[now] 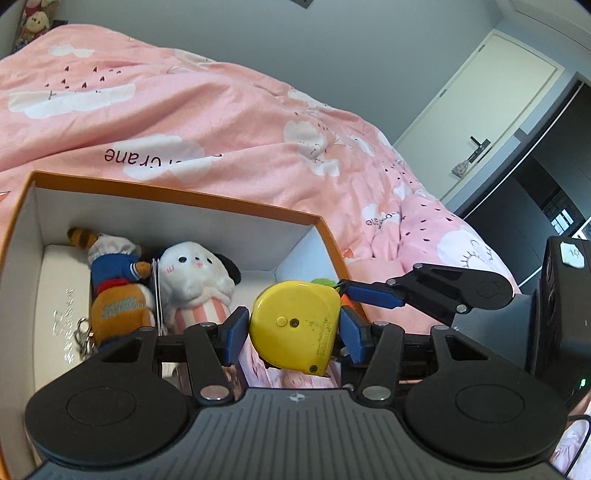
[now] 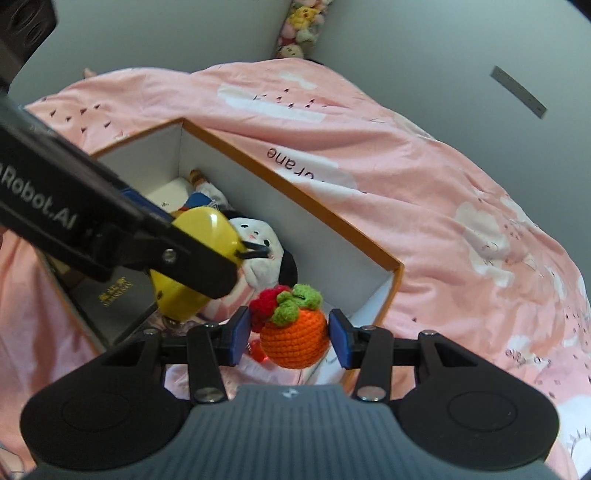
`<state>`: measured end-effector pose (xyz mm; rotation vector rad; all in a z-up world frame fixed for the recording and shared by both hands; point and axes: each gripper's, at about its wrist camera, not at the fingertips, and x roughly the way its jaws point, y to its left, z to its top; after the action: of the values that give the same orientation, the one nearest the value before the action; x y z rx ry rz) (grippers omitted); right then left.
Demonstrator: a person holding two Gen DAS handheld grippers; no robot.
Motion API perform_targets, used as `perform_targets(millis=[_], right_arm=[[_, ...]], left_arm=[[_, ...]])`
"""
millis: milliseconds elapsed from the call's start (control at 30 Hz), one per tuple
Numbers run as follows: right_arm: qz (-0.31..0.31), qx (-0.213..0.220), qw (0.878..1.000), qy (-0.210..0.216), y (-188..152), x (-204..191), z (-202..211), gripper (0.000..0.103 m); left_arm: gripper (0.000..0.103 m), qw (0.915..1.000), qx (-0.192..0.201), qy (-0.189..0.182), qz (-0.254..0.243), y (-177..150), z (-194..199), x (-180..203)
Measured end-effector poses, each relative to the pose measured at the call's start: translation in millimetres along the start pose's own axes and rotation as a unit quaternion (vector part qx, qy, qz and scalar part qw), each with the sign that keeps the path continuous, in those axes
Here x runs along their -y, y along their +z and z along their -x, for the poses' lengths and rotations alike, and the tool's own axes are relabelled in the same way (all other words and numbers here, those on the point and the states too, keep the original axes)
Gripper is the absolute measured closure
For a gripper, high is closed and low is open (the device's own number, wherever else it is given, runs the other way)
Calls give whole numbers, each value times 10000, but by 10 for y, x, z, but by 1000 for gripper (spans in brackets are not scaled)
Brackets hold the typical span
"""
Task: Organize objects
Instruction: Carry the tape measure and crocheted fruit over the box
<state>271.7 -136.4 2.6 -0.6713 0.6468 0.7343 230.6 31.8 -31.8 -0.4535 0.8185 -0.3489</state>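
My left gripper (image 1: 293,328) is shut on a yellow tape measure (image 1: 295,325) and holds it above the near end of an orange-rimmed white box (image 1: 173,192). The tape measure also shows in the right wrist view (image 2: 199,236). My right gripper (image 2: 291,334) is shut on an orange crocheted persimmon with green leaves and a red tuft (image 2: 293,332), over the box's near right corner (image 2: 395,269). In the box lie a white plush dog (image 1: 195,280) and a brown plush in a blue jacket (image 1: 114,280).
The box sits on a bed with a pink cloud-print duvet (image 1: 221,110). A dark block with gold lettering (image 2: 110,295) stands at the box's left side. Plush toys sit in the far corner (image 2: 303,22). A white door (image 1: 491,110) stands to the right.
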Motion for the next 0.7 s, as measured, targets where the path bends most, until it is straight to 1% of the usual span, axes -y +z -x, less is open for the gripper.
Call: perform_targets(millis=[133, 233, 367, 533, 700], right_arm=[[324, -73, 9994, -67, 48, 14, -231, 55], [541, -166, 9983, -112, 61, 18, -394, 55], [648, -289, 9974, -107, 68, 82, -577, 55], [744, -432, 9963, -68, 54, 139, -769, 55], [914, -409, 9949, -81, 32, 162, -838, 55]], left_arm=[[42, 10000, -58, 12, 79, 93, -177, -72], [42, 9999, -129, 102, 38, 142, -311, -97], [42, 9995, -269, 121, 78, 176, -462, -165], [42, 9985, -446, 305, 38, 247, -632, -211], [42, 9975, -606, 367, 82, 297, -781, -229]])
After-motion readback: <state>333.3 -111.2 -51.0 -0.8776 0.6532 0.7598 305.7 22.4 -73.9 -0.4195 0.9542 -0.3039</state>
